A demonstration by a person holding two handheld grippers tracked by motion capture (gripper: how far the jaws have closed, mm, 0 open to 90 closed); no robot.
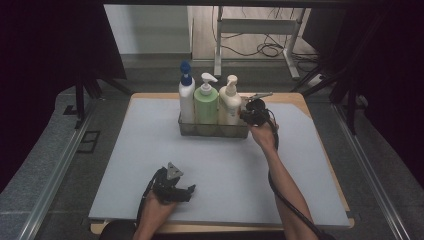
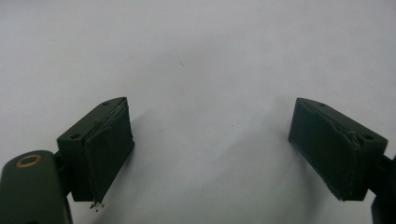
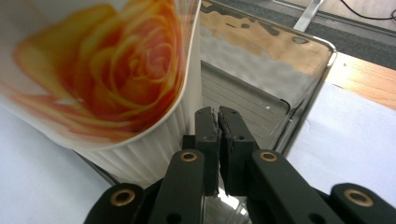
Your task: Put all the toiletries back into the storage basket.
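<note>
Right gripper at the right end of the clear bin, jaws pressed together on its thin wall, pinching the rim. Inside the bin, three pump bottles in a row near the far edge of the grey mat: white with blue pump, green, cream with a rose print, this last just beside the pinched wall. Left gripper low on the mat near the front edge, well apart from the bin, jaws spread wide, nothing between them.
</note>
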